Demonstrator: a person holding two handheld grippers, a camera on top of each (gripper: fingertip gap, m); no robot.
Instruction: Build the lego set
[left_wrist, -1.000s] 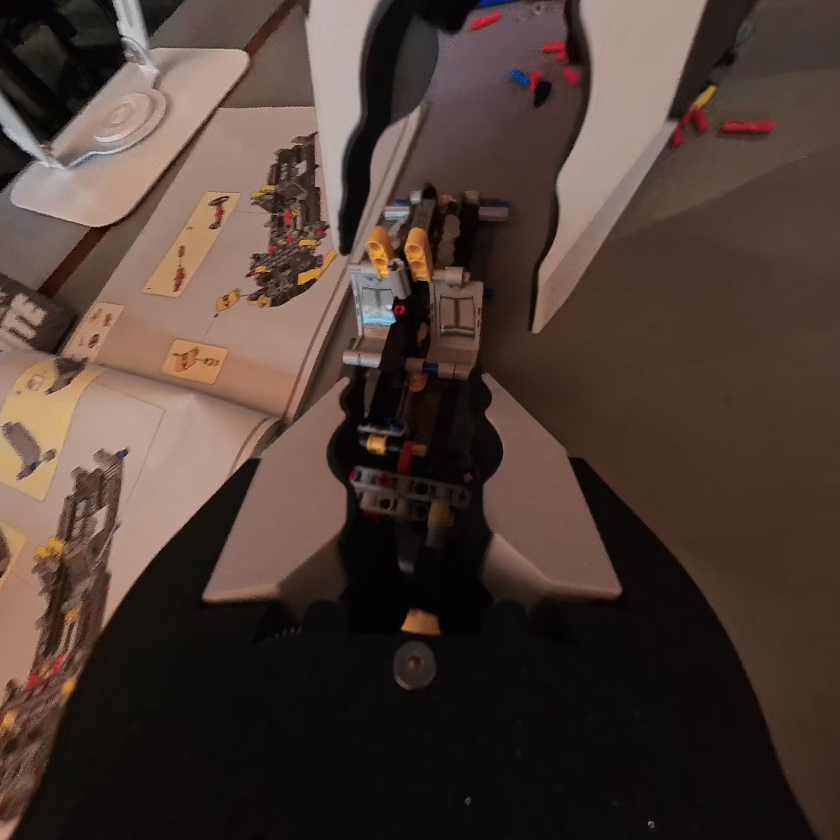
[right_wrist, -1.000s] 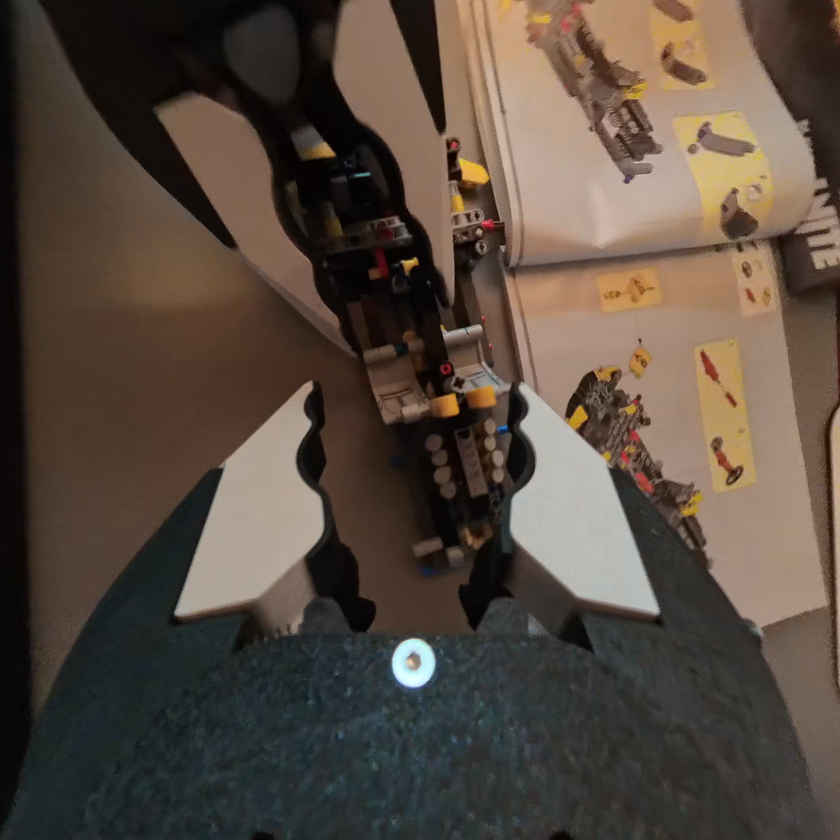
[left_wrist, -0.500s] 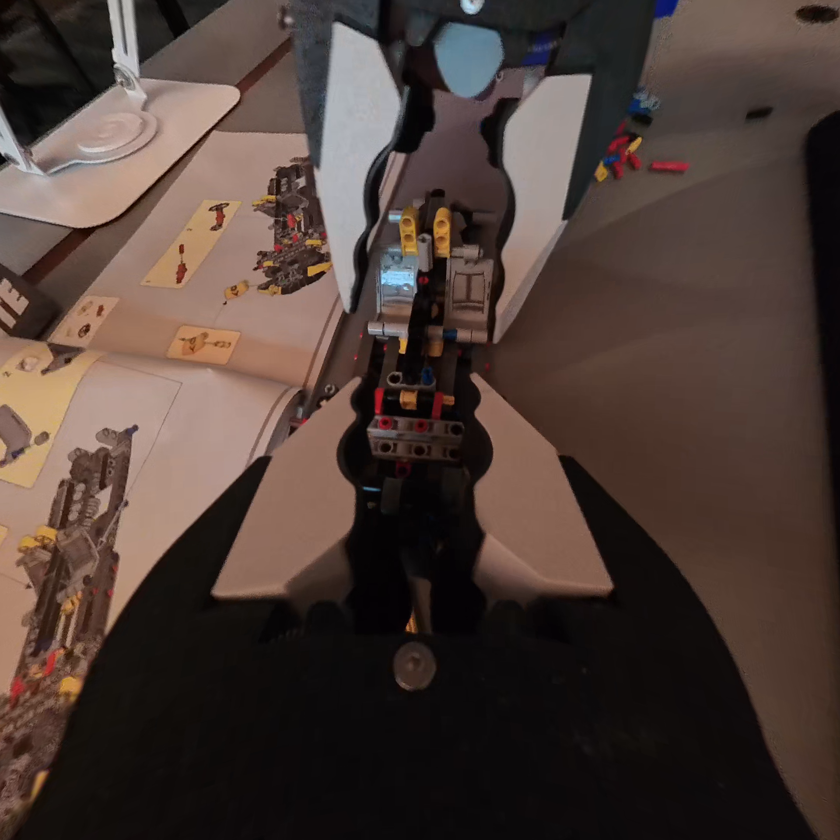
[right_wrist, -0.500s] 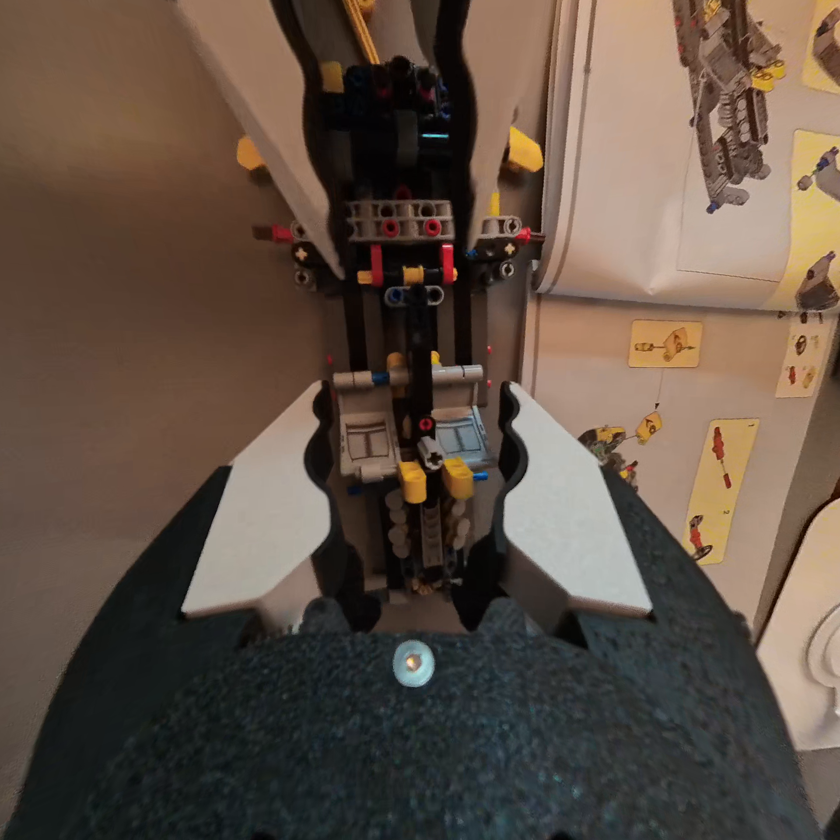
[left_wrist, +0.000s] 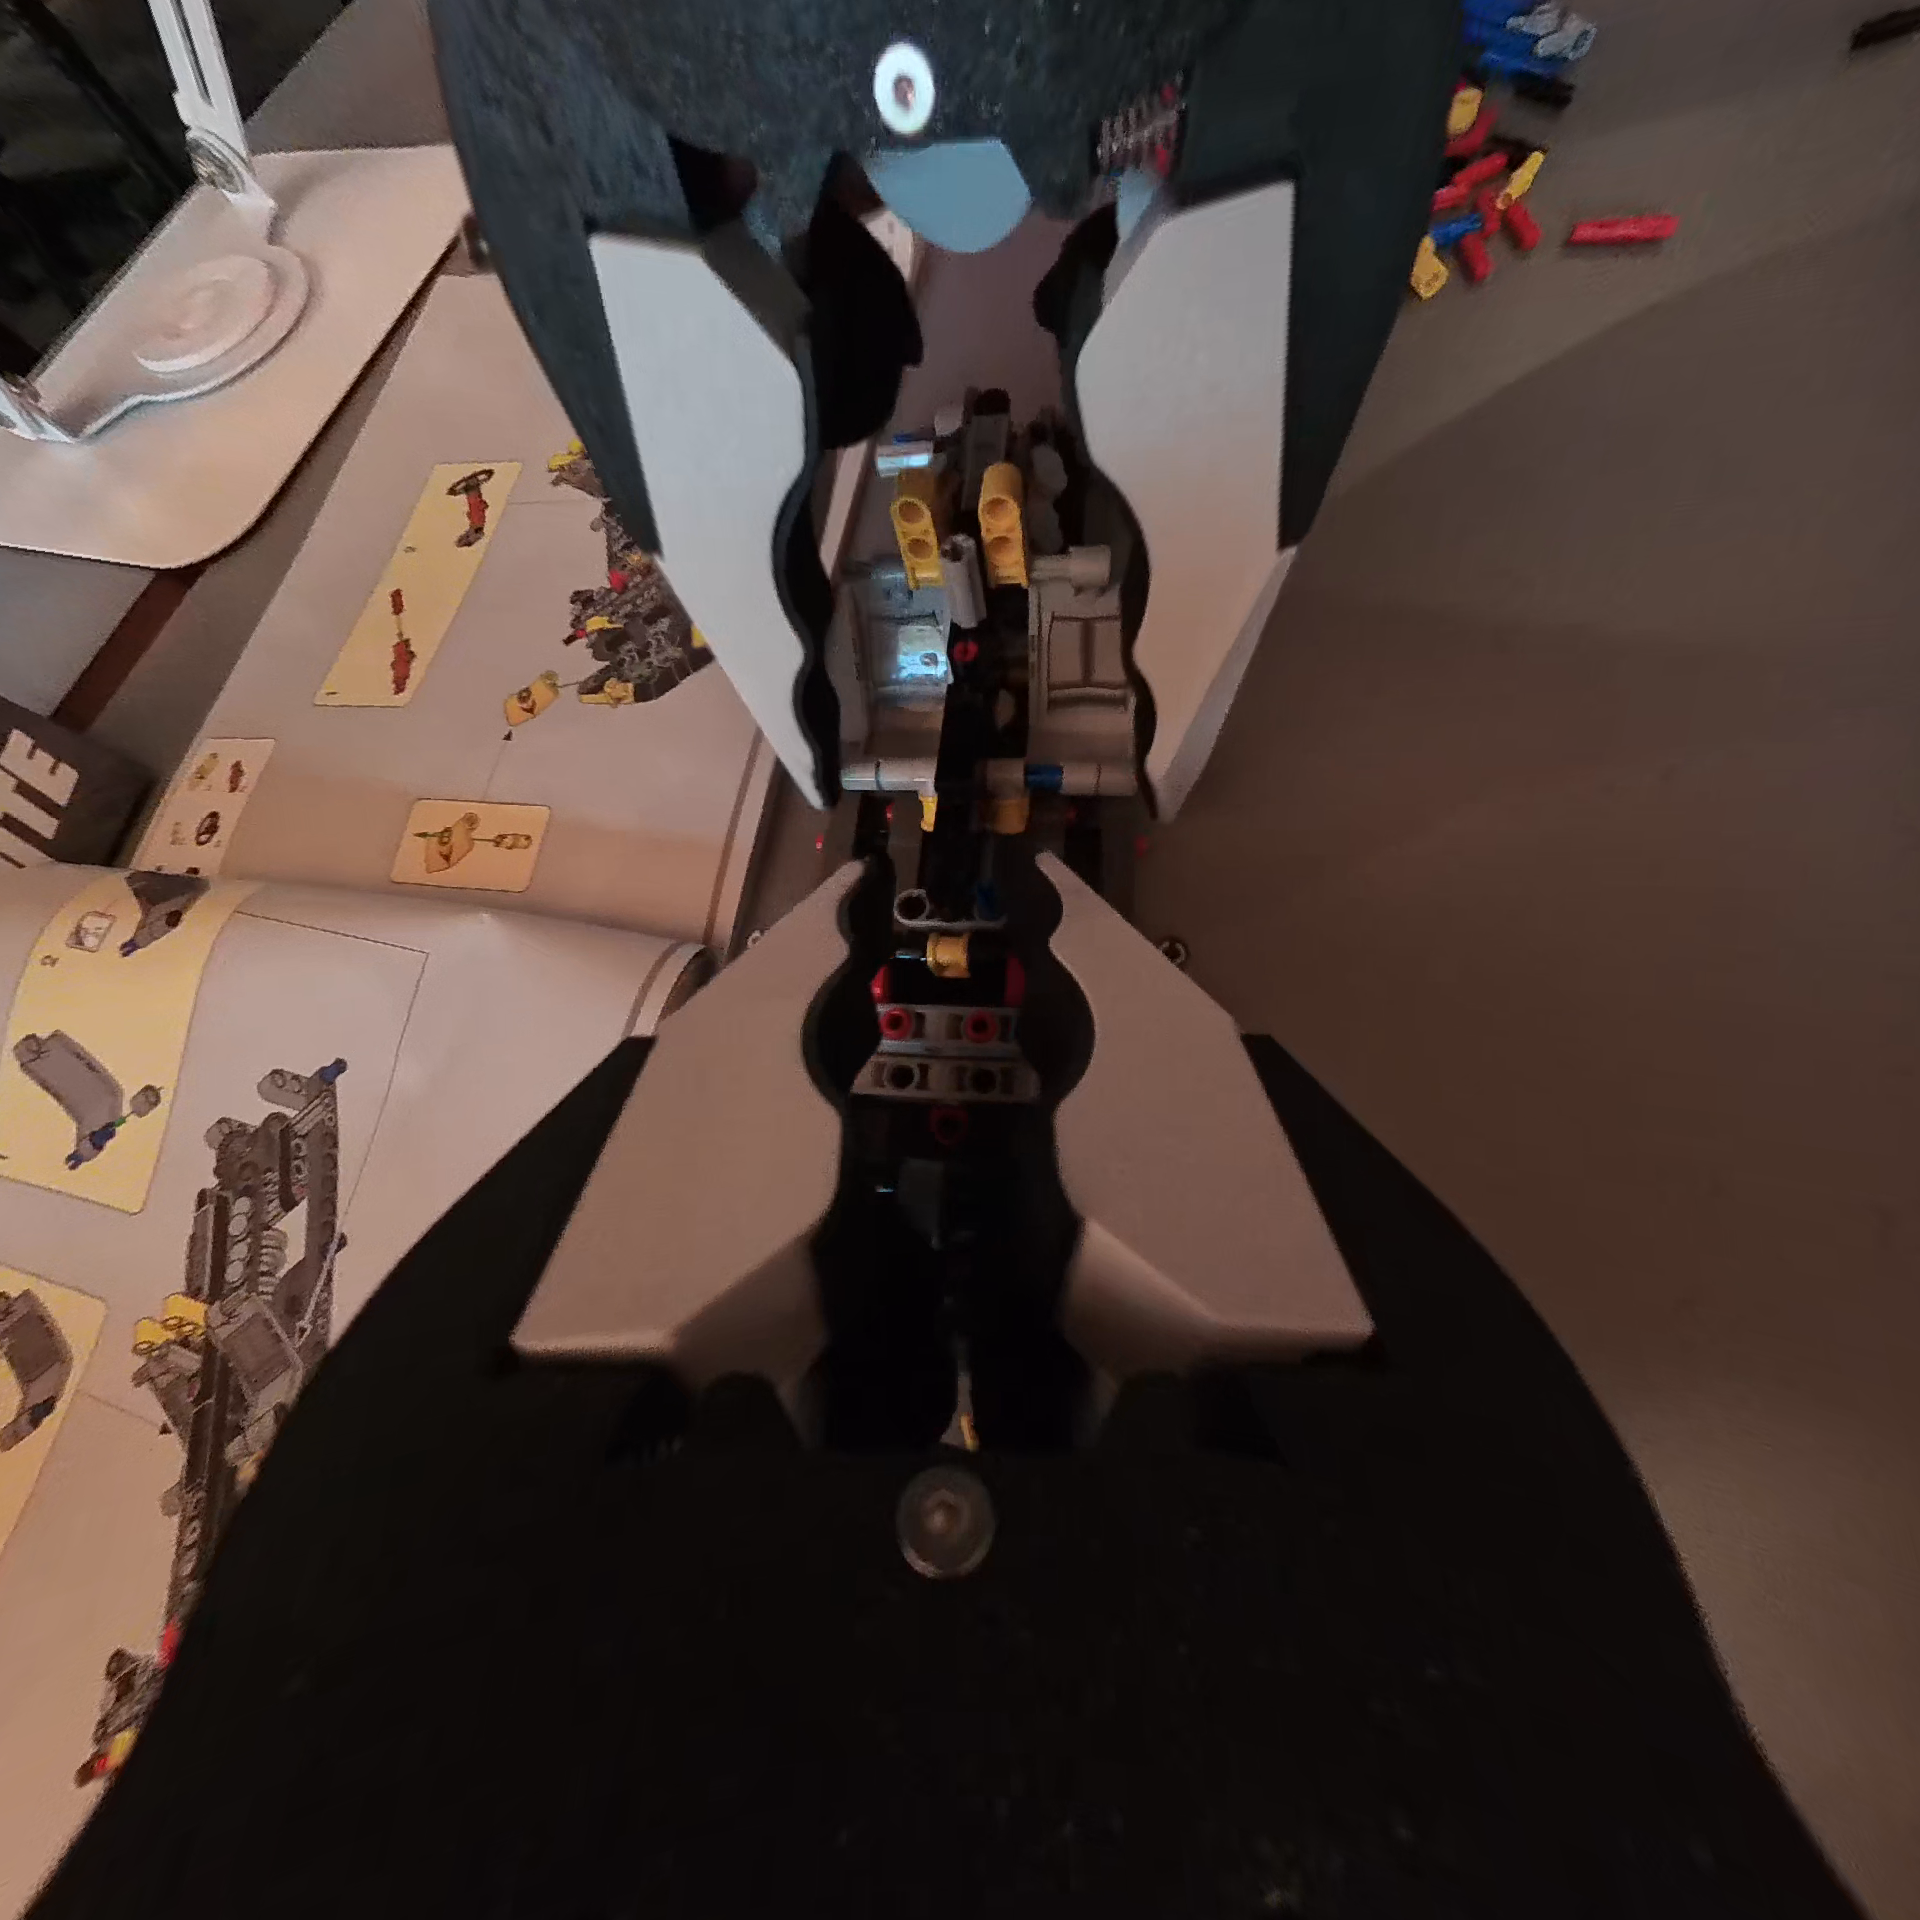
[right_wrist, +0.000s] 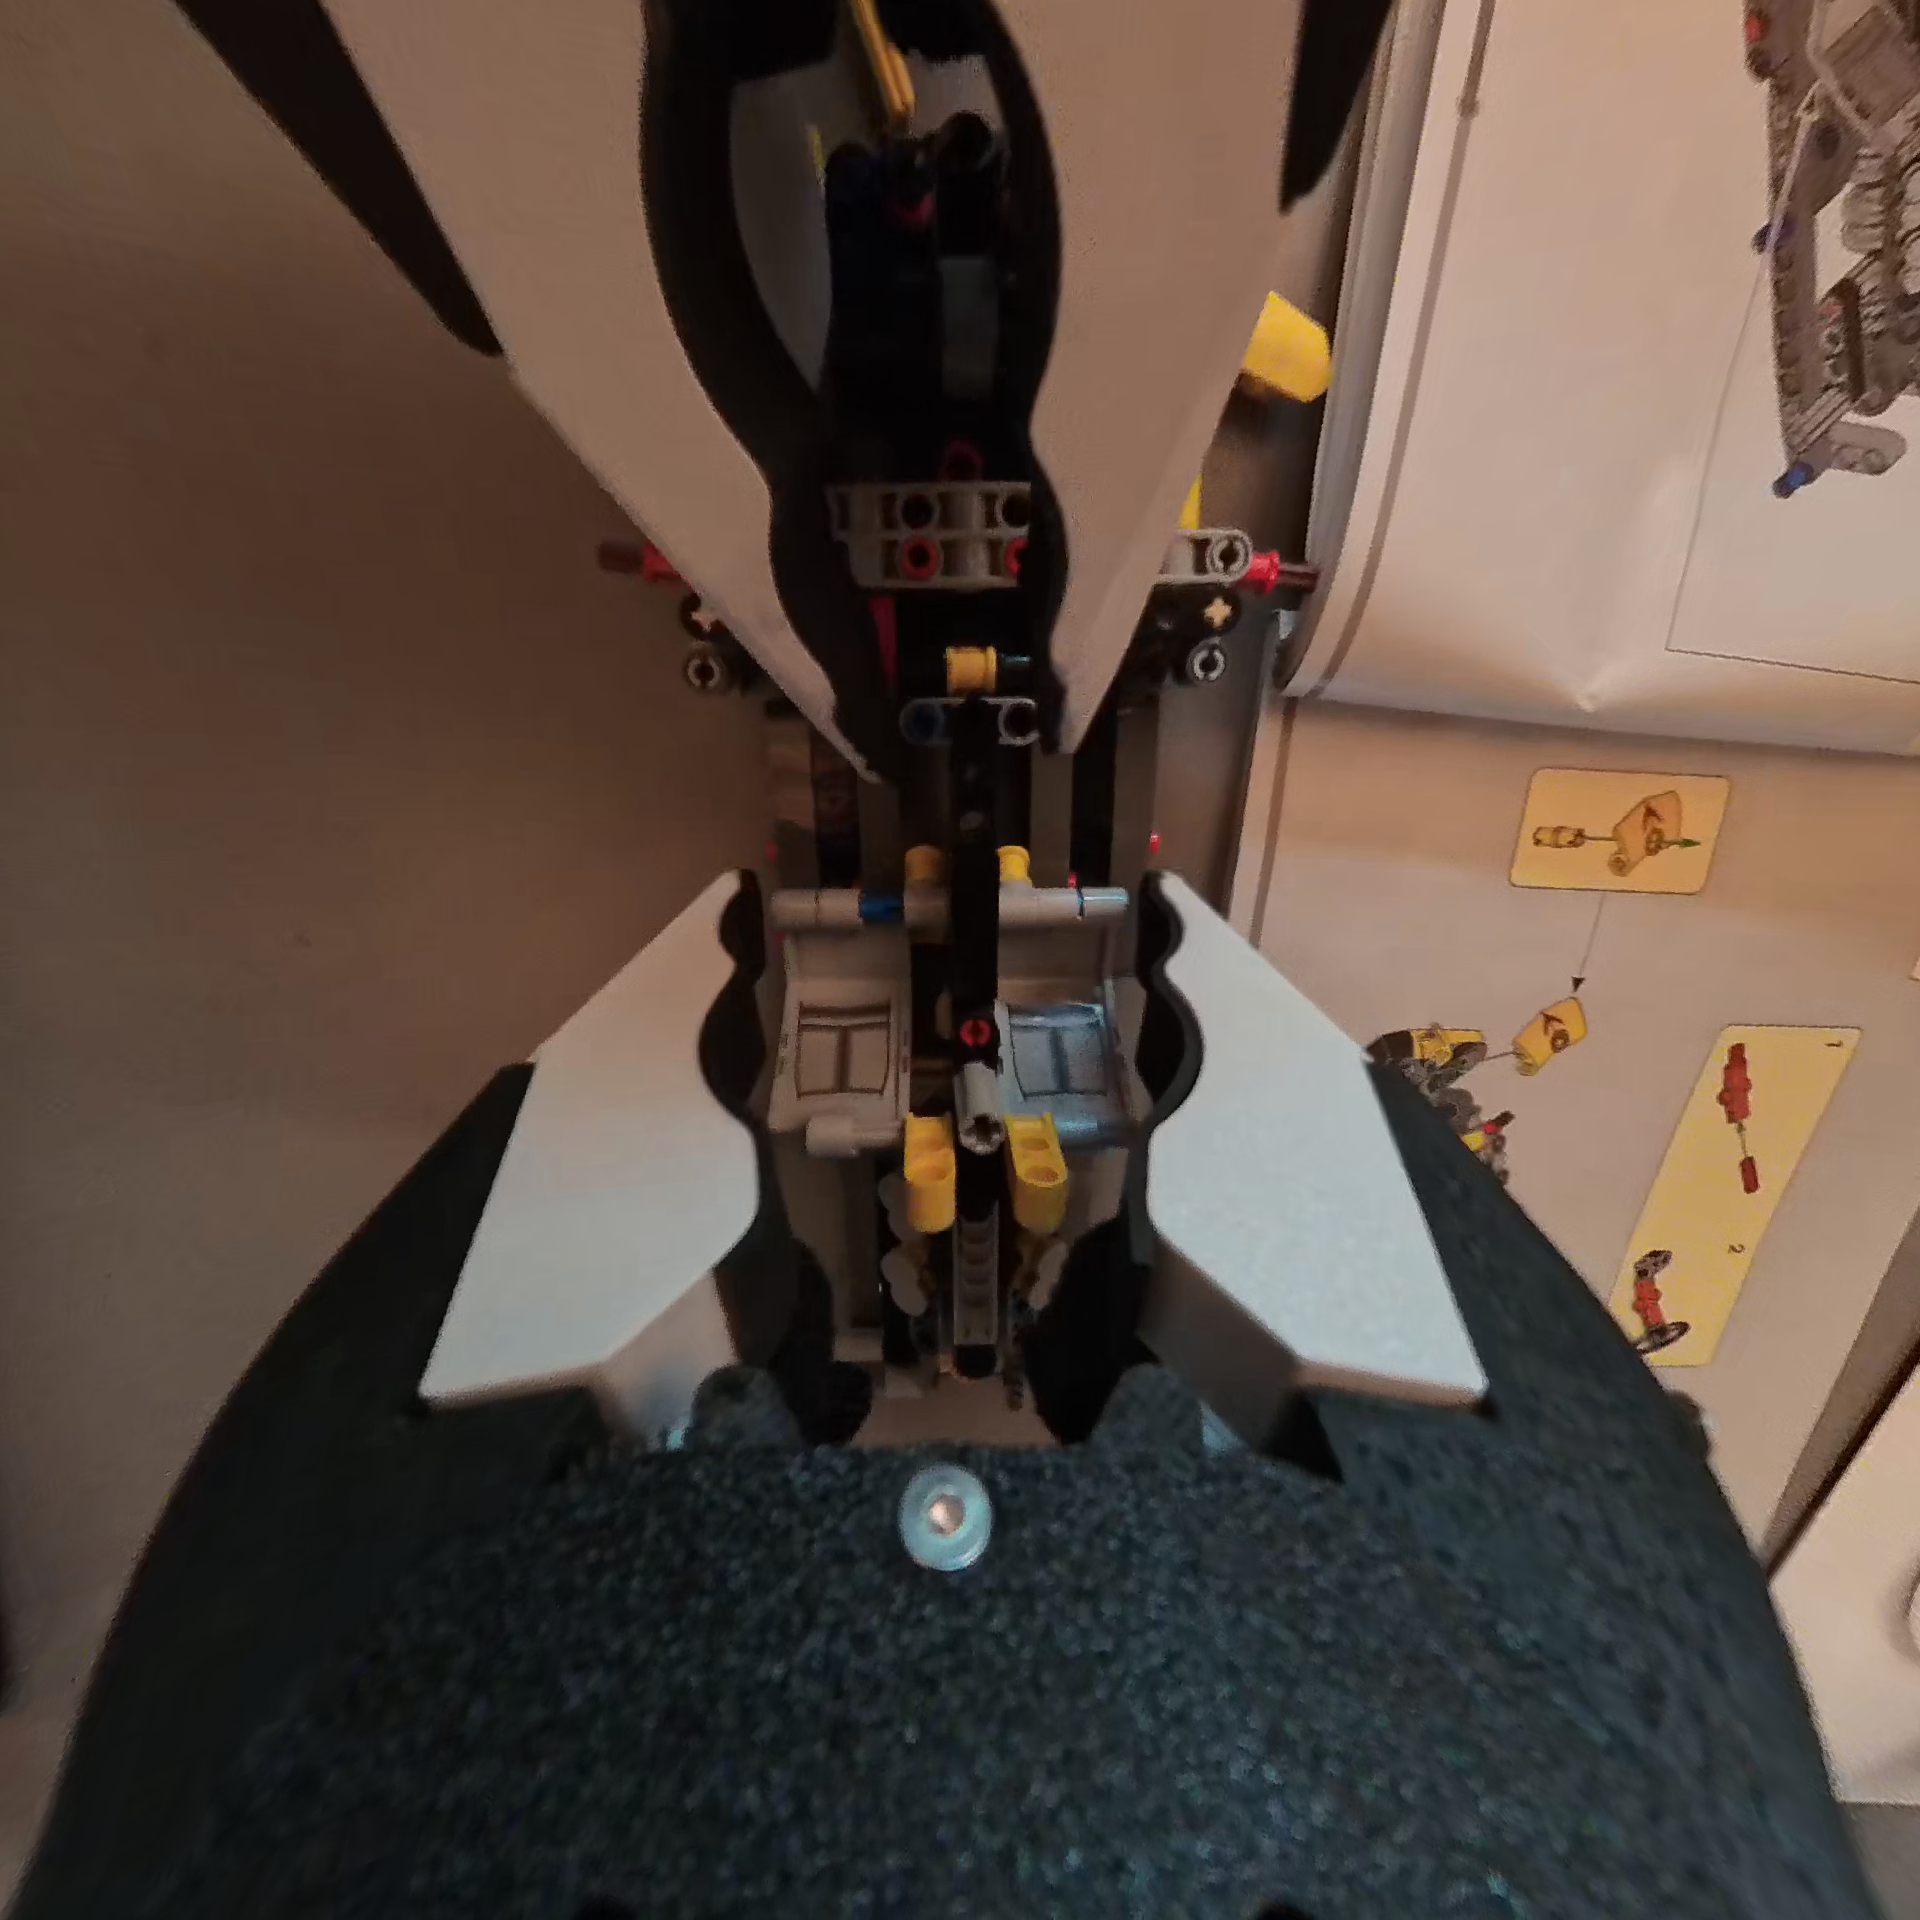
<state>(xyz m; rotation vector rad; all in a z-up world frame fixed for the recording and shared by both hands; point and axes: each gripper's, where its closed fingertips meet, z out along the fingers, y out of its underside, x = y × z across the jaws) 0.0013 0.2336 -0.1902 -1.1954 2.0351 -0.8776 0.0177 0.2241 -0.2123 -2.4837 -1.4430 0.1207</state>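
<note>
A long black, grey and yellow lego model (left_wrist: 966, 665) lies on the table between my two grippers, which face each other. My left gripper (left_wrist: 951, 883) is shut on the model's dark rear end, by the grey beams with red pins (left_wrist: 940, 1049). My right gripper (right_wrist: 948, 894) is shut around the two grey seats (right_wrist: 842, 1049) and yellow connectors (right_wrist: 930, 1174) at the other end. The right gripper also shows at the top of the left wrist view (left_wrist: 987, 805), and the left gripper at the top of the right wrist view (right_wrist: 961, 758).
An open instruction booklet (left_wrist: 343, 790) lies beside the model; it also shows in the right wrist view (right_wrist: 1558, 582). Several loose red, yellow and blue pieces (left_wrist: 1486, 208) lie far right. A white stand base (left_wrist: 197, 343) sits far left, with a dark box (left_wrist: 47, 790) at the left edge. Left and right tips are no more than a few centimetres apart.
The right gripper has swung in line with the model and closed around its seat end. The left gripper's fingers have narrowed on the rear end. Both grippers are now closer together.
</note>
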